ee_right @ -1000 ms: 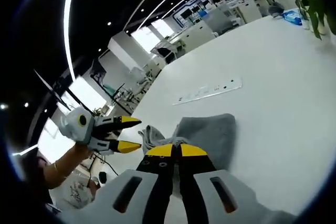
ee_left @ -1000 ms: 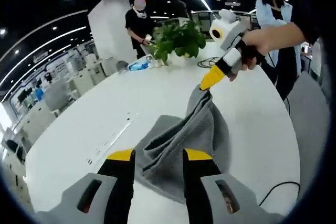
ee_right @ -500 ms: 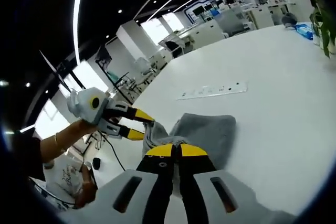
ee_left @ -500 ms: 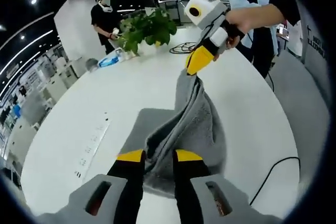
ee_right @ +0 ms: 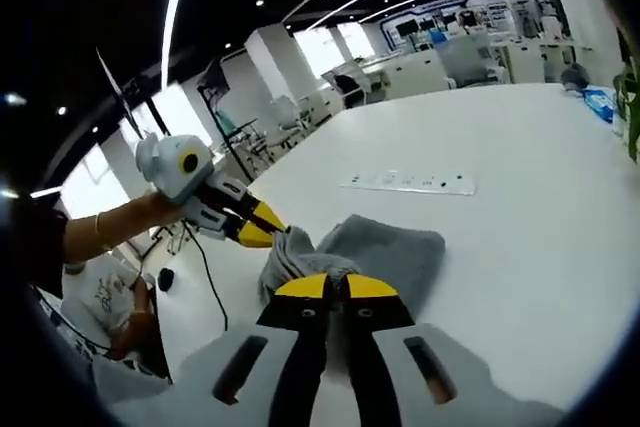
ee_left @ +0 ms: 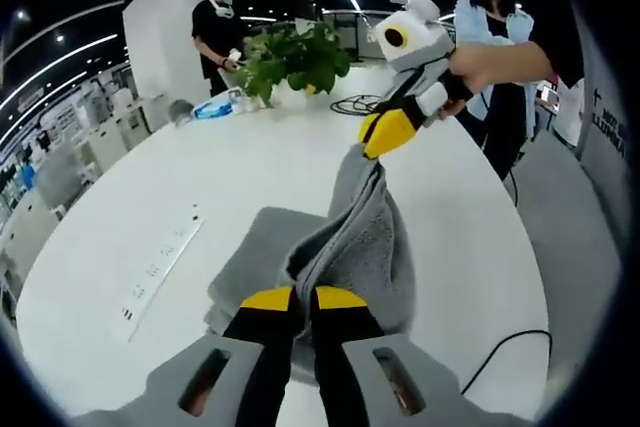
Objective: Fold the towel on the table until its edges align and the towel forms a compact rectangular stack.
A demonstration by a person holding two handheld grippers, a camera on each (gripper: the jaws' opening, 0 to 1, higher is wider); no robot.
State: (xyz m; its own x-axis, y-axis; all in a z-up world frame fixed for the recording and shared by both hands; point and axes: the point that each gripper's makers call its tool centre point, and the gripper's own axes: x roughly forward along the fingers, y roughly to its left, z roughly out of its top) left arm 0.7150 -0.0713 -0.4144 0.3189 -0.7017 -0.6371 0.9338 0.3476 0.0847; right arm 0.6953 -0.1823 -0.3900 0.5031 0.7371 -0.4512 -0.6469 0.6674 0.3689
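Left gripper view: both tongs, left (ee_left: 297,298) and right (ee_left: 378,133), are clamping opposite corners of the grey towel (ee_left: 355,242), lifting it above the worktop (ee_left: 180,187) near the power strip (ee_left: 158,269), apparently for folding.

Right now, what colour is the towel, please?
Plain grey towel, clearest in the left gripper view.

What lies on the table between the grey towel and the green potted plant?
In the left gripper view, the stretch of white round table between the grey terry towel and the green leafy potted plant is bare.
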